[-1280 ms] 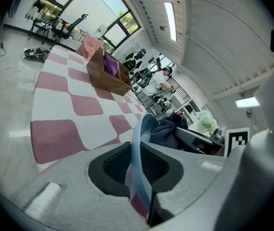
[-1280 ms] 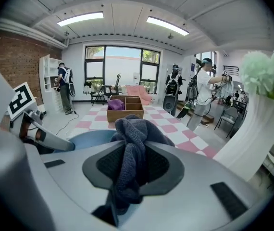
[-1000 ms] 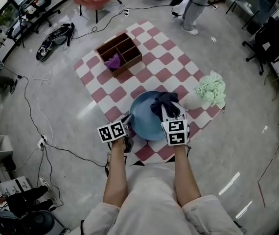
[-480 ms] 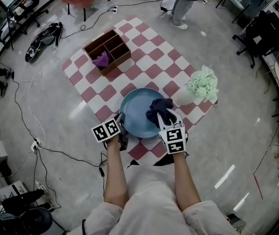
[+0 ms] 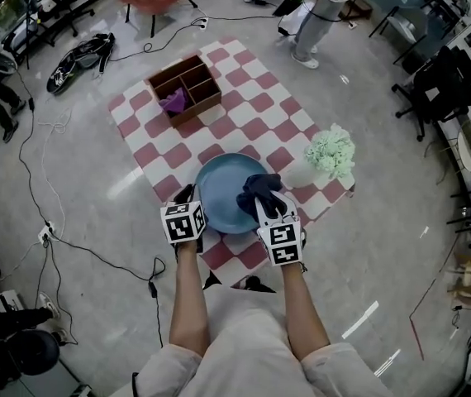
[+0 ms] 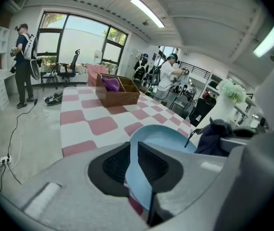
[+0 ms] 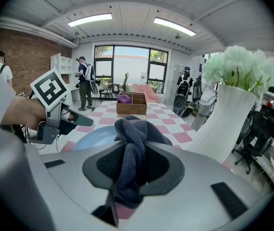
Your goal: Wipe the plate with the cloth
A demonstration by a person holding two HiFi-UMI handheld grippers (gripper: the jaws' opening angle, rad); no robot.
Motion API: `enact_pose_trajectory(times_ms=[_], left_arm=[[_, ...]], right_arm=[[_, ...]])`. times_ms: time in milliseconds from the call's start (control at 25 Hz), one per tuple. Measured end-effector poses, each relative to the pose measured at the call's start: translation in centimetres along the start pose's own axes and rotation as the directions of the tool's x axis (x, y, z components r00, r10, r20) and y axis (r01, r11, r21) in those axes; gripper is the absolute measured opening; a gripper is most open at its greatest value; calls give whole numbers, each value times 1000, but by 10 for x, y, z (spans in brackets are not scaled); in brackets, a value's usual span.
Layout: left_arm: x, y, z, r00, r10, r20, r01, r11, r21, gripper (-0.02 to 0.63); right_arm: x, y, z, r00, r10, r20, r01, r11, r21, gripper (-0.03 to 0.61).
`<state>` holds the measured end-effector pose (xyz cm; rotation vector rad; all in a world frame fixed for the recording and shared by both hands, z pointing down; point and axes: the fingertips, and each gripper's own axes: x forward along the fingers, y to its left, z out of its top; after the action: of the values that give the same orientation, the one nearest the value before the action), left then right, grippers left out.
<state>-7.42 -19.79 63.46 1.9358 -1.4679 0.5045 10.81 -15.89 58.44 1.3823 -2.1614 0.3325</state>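
Observation:
A light blue plate [image 5: 223,190] lies on the red-and-white checked mat [image 5: 244,106], near its front edge. My left gripper [image 5: 189,206] is shut on the plate's [image 6: 163,137] near left rim, which runs between its jaws. My right gripper [image 5: 267,204] is shut on a dark navy cloth [image 5: 259,190], bunched over the plate's right side. In the right gripper view the cloth [image 7: 132,150] fills the jaws and the plate [image 7: 96,137] shows behind it, with the left gripper [image 7: 88,121] at the left.
A white vase of pale green flowers [image 5: 330,151] stands just right of the plate, close to my right gripper. A brown wooden divided box [image 5: 184,88] with a purple cloth sits at the mat's far side. Cables [image 5: 54,197] run over the floor at left; people stand beyond.
The cloth in the right gripper has shifted slightly left across the plate. The left gripper keeps its hold on the rim. The head view has swung a little.

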Motion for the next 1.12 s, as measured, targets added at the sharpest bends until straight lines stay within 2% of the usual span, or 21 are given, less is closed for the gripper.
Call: enact_pose_trajectory(times_ms=[240,440,760,1120], left_arm=[[-34,-43,-3,998,-21,57,18,999,52,48],[-71,-61,-9,995,17,101,-28,994,108,48],[-132,-96,-36,982,19,185,-45,989,139,34],[-170,-131,-75,981,0,192,-35,983,182,9]], right_arm=[[-24,-6,6,998,25,54,-27,999,34,101],[-48,4,2,994,62,91,-66,997,48,101],[-99,13,-17,990,79,120,-88,994,69,101],[-139,30,-57,986,136,96,-144,986,78,101]])
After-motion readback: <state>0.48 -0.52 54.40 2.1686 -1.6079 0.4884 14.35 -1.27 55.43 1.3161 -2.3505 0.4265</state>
